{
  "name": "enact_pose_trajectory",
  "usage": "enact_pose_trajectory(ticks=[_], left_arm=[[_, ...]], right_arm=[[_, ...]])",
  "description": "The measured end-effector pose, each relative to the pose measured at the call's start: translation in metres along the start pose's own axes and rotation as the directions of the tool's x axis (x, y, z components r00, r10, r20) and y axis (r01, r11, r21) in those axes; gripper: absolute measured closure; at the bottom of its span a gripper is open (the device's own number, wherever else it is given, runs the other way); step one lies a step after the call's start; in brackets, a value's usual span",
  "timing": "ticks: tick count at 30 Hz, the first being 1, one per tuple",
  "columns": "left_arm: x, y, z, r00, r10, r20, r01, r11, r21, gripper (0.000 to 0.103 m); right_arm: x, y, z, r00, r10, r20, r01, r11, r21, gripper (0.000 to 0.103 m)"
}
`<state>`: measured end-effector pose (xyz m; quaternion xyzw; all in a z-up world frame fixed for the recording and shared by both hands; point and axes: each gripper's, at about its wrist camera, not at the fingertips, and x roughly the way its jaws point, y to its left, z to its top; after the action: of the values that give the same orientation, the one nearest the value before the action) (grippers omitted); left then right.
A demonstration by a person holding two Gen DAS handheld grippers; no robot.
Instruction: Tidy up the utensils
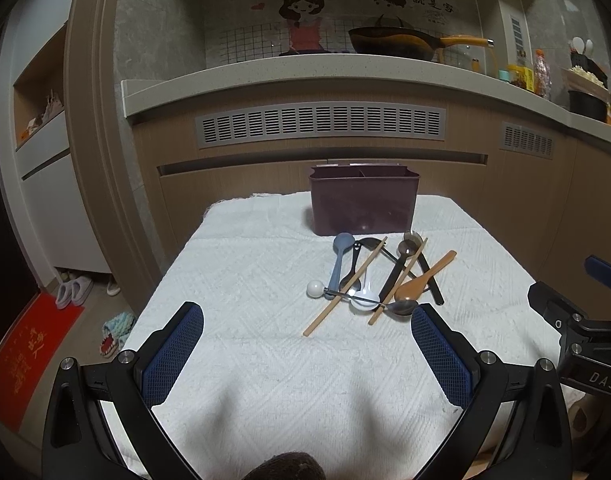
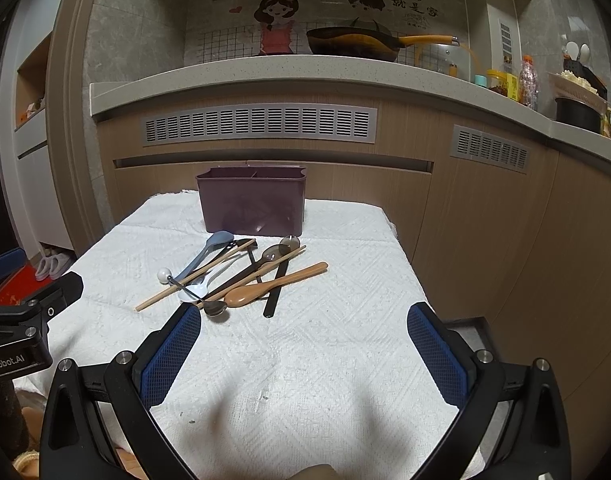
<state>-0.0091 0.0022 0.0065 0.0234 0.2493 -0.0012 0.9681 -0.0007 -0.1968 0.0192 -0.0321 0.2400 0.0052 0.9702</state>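
Observation:
A heap of utensils lies on the white cloth: a blue-grey spoon (image 1: pixel 339 258) (image 2: pixel 209 250), a brown wooden spoon (image 1: pixel 423 278) (image 2: pixel 271 285), chopsticks (image 1: pixel 343 288) (image 2: pixel 193 276), a white spoon (image 1: pixel 365 296), a white-knobbed metal spoon (image 1: pixel 316 289) (image 2: pixel 164 275) and dark ladles (image 2: pixel 274 292). Behind them stands a maroon divided holder (image 1: pixel 363 204) (image 2: pixel 252 202). My left gripper (image 1: pixel 307 320) hovers open short of the heap, nothing between its fingers. My right gripper (image 2: pixel 303 318) is open too, its left pad (image 2: pixel 173 354) close to the metal spoon bowl.
The cloth-covered table (image 1: pixel 233 264) stands before a kitchen cabinet with vent grilles (image 1: pixel 321 124). A wok (image 1: pixel 397 42) and jars sit on the counter above. Slippers (image 1: pixel 71 290) and a red mat (image 1: pixel 29 356) lie on the floor at left. The right gripper's body (image 1: pixel 577 332) shows at the edge.

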Motion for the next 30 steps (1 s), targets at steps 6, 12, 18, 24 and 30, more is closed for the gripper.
enact_pose_trajectory(ticks=[6, 12, 18, 24, 30], left_arm=[[0.000, 0.000, 0.000, 1.000, 0.000, -0.002, 0.000, 1.000, 0.001, 0.000], [0.000, 0.000, 0.001, 1.000, 0.000, -0.011, 0.000, 1.000, 0.003, 0.000], [0.004, -0.001, 0.002, 1.000, -0.013, -0.019, 0.013, 1.000, 0.009, 0.000], [0.019, 0.000, 0.005, 0.998, -0.032, -0.055, 0.033, 0.999, 0.011, 0.000], [0.038, 0.003, 0.021, 0.997, -0.048, -0.060, 0.048, 0.999, 0.003, 0.000]], right_arm=[[-0.001, 0.002, 0.000, 1.000, 0.000, 0.001, 0.000, 1.000, 0.000, 0.001], [-0.001, 0.002, 0.000, 1.000, -0.002, 0.001, 0.002, 1.000, -0.003, 0.001], [-0.002, 0.003, 0.001, 1.000, -0.006, 0.013, 0.006, 1.000, -0.011, 0.001], [0.001, -0.001, 0.006, 0.999, -0.018, 0.033, 0.018, 1.000, -0.003, 0.001], [0.012, -0.012, 0.020, 0.995, -0.043, 0.090, 0.040, 0.998, 0.039, 0.001]])
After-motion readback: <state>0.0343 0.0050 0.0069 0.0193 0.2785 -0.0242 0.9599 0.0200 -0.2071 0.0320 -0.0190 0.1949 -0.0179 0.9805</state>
